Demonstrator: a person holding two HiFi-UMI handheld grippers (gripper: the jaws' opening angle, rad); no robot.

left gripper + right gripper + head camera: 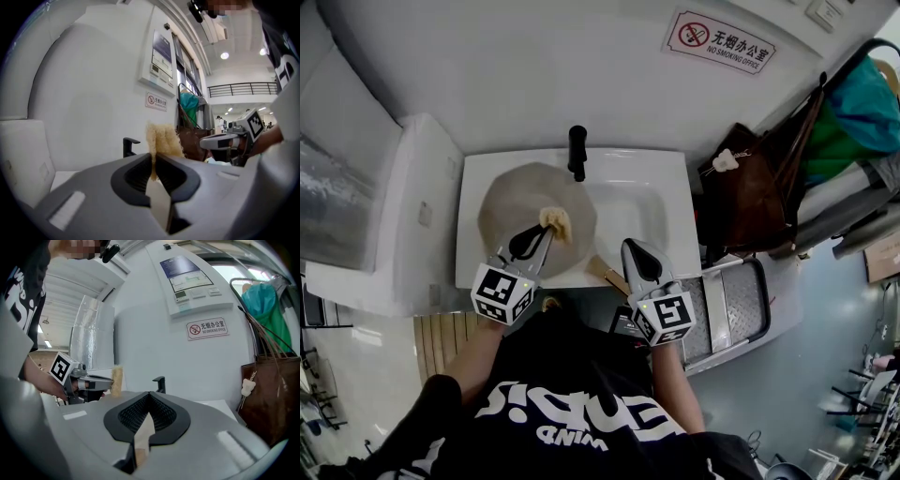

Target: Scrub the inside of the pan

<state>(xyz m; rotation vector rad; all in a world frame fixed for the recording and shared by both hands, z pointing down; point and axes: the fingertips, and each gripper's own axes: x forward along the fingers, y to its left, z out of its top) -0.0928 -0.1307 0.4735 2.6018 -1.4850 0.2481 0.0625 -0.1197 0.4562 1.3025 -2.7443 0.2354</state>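
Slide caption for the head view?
Head view: left hand-held gripper holds a sponge over the pan in the sink, right hand-held gripper shut alongside.

Office wash corner, no-smoking office sign (720,41), white sink (649,204), black faucet (577,150)

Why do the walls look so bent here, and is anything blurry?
Head view: wide lens bows the sink edges; even light, sharp. Left gripper view: fisheye, dark corners, close foreground soft, sponge fuzzy. Right gripper view: same bend and dark corners.
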